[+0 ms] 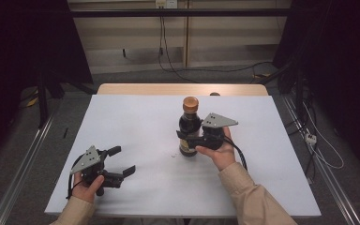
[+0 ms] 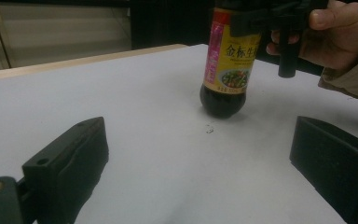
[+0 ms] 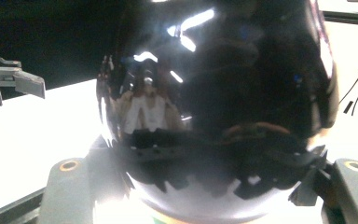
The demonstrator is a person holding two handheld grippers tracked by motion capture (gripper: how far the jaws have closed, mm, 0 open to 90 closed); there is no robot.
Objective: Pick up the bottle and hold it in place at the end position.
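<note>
A dark sauce bottle [image 1: 189, 125] with an orange cap and a yellow label stands upright near the middle of the white table [image 1: 136, 122]. My right gripper [image 1: 187, 138] comes in from the bottle's right and is shut on its lower body. In the right gripper view the glossy black bottle [image 3: 214, 102] sits between the two jaws of my right gripper [image 3: 209, 198]. My left gripper [image 1: 122, 160] rests at the front left, open and holding nothing. Its own view looks past the wide-apart jaws of my left gripper [image 2: 200, 163] to the bottle [image 2: 226, 70] and the person's hand [image 2: 338, 35].
A small speck [image 1: 174, 155] lies on the table just left of the bottle's base. The table's wooden far edge [image 1: 168, 89] shows beyond the white top. Cables [image 1: 318, 150] trail on the floor at the right, and metal rails run along both sides.
</note>
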